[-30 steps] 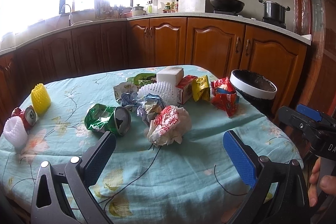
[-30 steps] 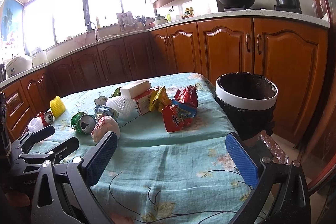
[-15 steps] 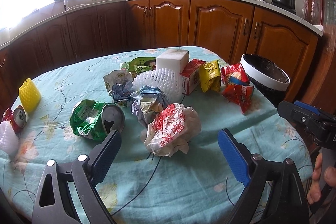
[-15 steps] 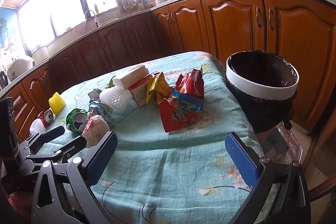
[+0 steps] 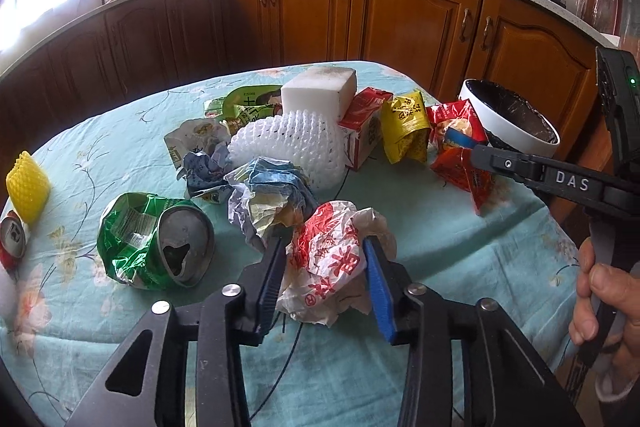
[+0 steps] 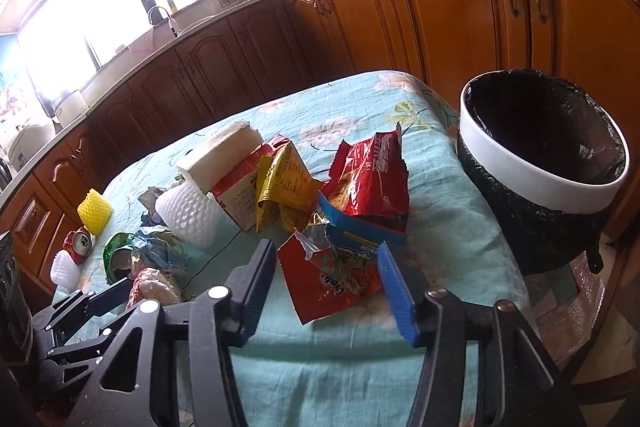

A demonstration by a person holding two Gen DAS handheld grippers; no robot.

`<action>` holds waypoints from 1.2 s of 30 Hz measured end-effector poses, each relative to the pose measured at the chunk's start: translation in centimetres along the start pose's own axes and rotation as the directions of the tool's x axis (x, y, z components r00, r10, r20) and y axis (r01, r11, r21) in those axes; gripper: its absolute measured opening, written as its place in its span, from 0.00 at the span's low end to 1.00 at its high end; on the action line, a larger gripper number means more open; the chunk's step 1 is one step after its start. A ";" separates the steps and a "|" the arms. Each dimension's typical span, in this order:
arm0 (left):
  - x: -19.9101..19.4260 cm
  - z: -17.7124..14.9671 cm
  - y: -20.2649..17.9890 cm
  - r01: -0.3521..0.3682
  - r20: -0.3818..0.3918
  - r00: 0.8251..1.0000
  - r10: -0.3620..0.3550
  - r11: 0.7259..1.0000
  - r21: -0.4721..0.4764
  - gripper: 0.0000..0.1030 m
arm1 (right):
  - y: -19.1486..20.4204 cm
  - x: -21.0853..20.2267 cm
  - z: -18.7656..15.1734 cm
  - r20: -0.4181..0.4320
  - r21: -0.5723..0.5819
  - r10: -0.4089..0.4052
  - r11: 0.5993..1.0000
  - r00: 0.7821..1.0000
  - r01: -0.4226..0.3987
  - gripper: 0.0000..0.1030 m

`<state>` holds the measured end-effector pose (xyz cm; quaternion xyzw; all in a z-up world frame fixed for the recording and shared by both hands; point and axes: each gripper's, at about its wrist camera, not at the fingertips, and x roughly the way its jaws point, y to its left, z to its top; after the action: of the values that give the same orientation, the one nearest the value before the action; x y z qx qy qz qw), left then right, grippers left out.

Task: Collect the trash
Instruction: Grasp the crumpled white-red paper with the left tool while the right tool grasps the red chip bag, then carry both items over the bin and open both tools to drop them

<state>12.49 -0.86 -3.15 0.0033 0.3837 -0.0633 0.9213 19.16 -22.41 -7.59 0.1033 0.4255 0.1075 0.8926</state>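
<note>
Left claw: jaws have just been closing, and the pads now pinch the crumpled white-and-red plastic bag at the near middle of the worktop. Expect it to be feather-light, soft and slick; it will squash and may slide out. You hold it across the bulk of the wad, which looks the safest spot.

Right claw: jaws have just been closing around the torn red snack packet near the right edge, close to the black-lined trash bin. The left pad seems to stand just beside the foil rather than on it, so I judge no grip yet. Foil is thin, crackly, slippery; take it where the layers bunch, not by the torn flap.

The crushed green can, just left of the bag, should be stiffer, with sharp creases.

Writing: red Chinese characters on the bag; yellow lettering on the red packet, unreadable at this angle; "DAS" on the right claw's arm in the left view. The yellow packet carries Chinese print, too small to read.
</note>
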 end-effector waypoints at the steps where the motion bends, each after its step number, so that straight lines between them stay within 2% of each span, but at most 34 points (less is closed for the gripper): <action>1: 0.1 -0.1 0.0 -0.004 0.001 1.000 0.004 1.000 0.008 0.30 | 0.1 0.4 0.0 -0.008 -0.005 -0.003 1.000 1.000 0.003 0.24; 2: 0.2 -0.1 0.0 -0.002 0.001 1.000 0.002 1.000 0.010 0.27 | 0.1 0.7 -0.1 -0.018 -0.007 -0.002 1.000 1.000 0.002 0.17; 6: -0.2 0.1 0.5 0.060 -0.001 0.998 -0.060 0.998 -0.015 0.18 | 0.3 0.0 -0.7 -0.003 -0.023 -0.006 1.000 1.000 0.006 0.03; 9: -1.1 0.4 0.5 0.131 0.000 0.991 -0.131 0.991 -0.038 0.17 | 0.0 -1.4 -1.1 0.014 -0.011 0.017 1.000 1.000 -0.017 0.03; 17: -2.0 2.2 -2.2 0.207 0.031 0.978 -0.208 0.978 0.036 0.17 | -2.0 -5.6 -1.5 0.066 0.025 0.005 1.000 0.998 -0.006 0.03; 26: 1.2 4.6 -6.0 0.253 0.002 0.967 -0.255 0.960 0.118 0.17 | -6.0 -7.8 -0.2 0.112 0.083 -0.064 0.995 0.992 0.055 0.03; 36: 5.7 9.7 -10.9 0.289 -0.007 0.956 -0.292 0.942 0.170 0.17 | -10.3 -8.5 2.8 0.147 0.141 -0.111 0.986 0.983 0.090 0.03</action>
<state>22.03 -12.86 0.18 0.0244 0.3648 -0.2310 0.9017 17.21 -34.92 -2.40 0.1494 0.3661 0.0251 0.9182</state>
